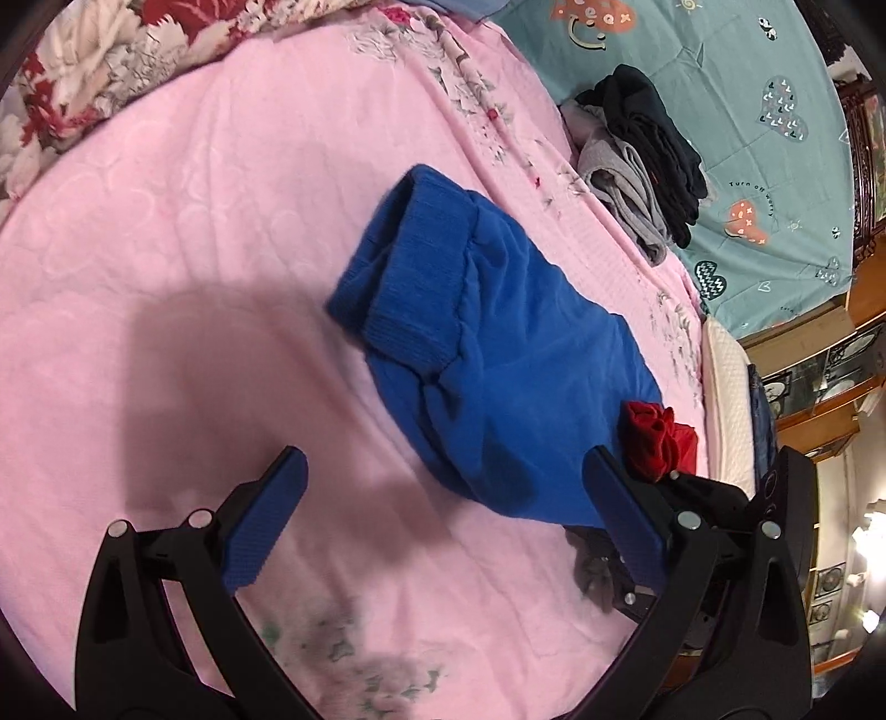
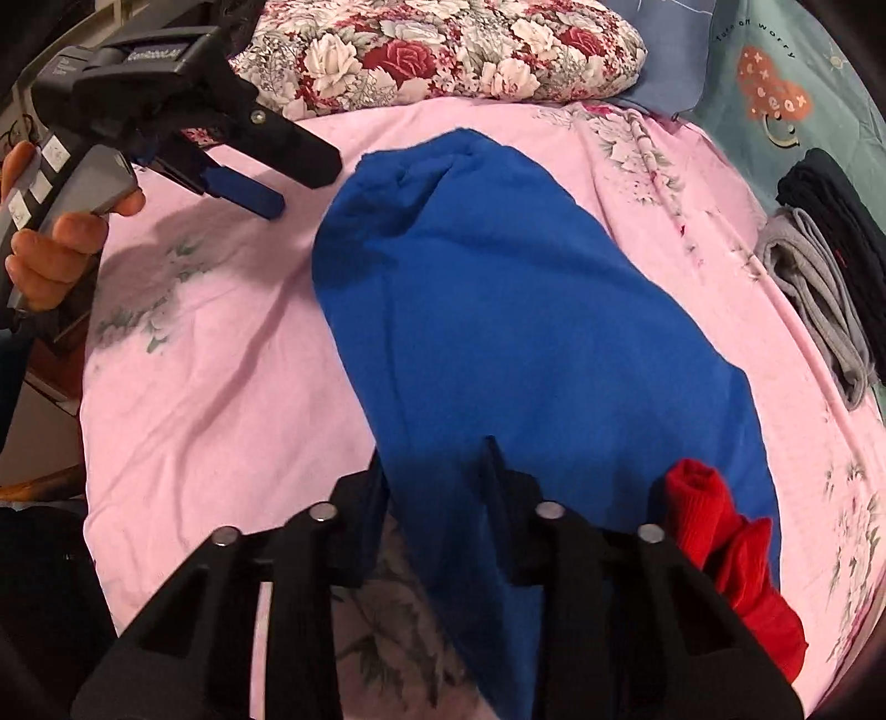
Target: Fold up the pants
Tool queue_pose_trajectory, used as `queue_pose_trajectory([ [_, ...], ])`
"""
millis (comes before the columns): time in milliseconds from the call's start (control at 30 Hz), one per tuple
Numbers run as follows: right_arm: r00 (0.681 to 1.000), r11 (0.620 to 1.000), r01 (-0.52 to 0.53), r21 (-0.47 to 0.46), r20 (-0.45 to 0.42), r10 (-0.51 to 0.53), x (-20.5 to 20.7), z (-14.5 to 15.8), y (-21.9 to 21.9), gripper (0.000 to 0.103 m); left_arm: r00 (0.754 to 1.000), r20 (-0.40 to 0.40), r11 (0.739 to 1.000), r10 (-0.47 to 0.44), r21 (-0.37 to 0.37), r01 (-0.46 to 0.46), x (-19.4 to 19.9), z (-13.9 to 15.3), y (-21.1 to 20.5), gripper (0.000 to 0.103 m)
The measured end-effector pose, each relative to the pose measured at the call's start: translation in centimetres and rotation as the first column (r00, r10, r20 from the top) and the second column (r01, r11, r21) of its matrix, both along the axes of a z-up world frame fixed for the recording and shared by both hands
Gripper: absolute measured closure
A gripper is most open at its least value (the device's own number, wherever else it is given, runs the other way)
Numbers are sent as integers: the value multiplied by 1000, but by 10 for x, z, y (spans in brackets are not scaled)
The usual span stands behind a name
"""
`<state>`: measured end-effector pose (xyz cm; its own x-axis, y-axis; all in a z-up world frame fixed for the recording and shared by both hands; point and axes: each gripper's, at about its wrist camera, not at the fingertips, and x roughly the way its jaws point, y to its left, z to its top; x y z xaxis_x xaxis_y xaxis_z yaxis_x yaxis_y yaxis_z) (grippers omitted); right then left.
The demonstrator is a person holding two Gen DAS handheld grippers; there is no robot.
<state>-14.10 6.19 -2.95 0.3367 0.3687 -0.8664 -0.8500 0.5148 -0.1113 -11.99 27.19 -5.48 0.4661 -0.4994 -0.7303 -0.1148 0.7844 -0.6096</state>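
Note:
Blue pants (image 1: pixel 526 360) lie bunched and partly folded on the pink bedsheet (image 1: pixel 194 221), their ribbed cuffs (image 1: pixel 410 266) turned toward the far side. In the right wrist view my right gripper (image 2: pixel 434 454) is shut on the near edge of the blue pants (image 2: pixel 498 304), with fabric pinched between its fingers. My left gripper (image 1: pixel 443 459) stands open and wide just above the sheet, at the near edge of the pants, with nothing gripped. The right wrist view also shows the left gripper (image 2: pixel 293 183) at upper left, open and held by a hand (image 2: pixel 50 260).
A red garment (image 1: pixel 659 437) (image 2: pixel 725 543) lies on the pants' right side. Folded grey and black clothes (image 1: pixel 648 166) (image 2: pixel 830 277) are stacked at the right on a teal sheet (image 1: pixel 720 83). A floral quilt (image 2: pixel 443 50) lies across the far side, and a white pillow (image 1: pixel 731 399) marks the right edge.

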Motion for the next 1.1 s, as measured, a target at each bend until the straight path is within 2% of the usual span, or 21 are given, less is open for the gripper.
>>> queue_pose_trajectory([
  [33,1000,1000,-8,0,6,8,-1,0,1,90,1000,-7,1000,0,-9,0,1,-1,-2,2],
  [100,1000,1000,-6,16,23,5,-4,5,-6,93,1000,-13,1000,-2,-31,2,5,-2,-7,2],
  [267,997,989,70,131,-24,-67,18,30,-22,94,1000,-15,994,2,-105,-3,20,-5,-21,2],
  [500,991,970,129,207,-73,-116,33,41,-34,94,996,1,972,92,-218,-90,42,-14,-26,2],
  [667,986,958,159,237,-95,-140,37,44,-41,94,984,30,963,178,-210,-168,50,-13,-33,5],
  [700,986,960,155,235,-98,-135,37,43,-40,94,980,32,960,196,-209,-185,51,-13,-33,10],
  [733,986,961,152,233,-99,-132,36,42,-40,93,977,29,958,211,-207,-201,51,-15,-31,22],
  [767,986,963,147,227,-111,-124,34,40,-39,91,977,17,957,214,-203,-206,53,-17,-30,28],
  [800,984,964,143,223,-140,-114,34,38,-39,86,977,9,958,215,-196,-209,54,-20,-28,41],
  [833,979,962,145,231,-174,-106,35,37,-41,76,976,9,960,219,-179,-214,54,-21,-27,52],
  [867,975,955,151,256,-198,-101,35,40,-46,72,976,10,962,219,-166,-214,53,-22,-25,57],
  [933,958,913,216,346,-254,-130,43,51,-72,58,976,5,964,217,-158,-214,54,-25,-22,65],
  [967,946,885,264,382,-280,-162,48,55,-87,56,977,6,965,215,-157,-211,54,-26,-21,66],
  [1000,921,837,340,429,-332,-204,56,61,-110,55,977,7,965,214,-154,-210,54,-26,-21,67],
  [1100,841,711,507,487,-461,-284,72,62,-164,55,976,9,968,217,-130,-214,56,-24,-22,68],
])
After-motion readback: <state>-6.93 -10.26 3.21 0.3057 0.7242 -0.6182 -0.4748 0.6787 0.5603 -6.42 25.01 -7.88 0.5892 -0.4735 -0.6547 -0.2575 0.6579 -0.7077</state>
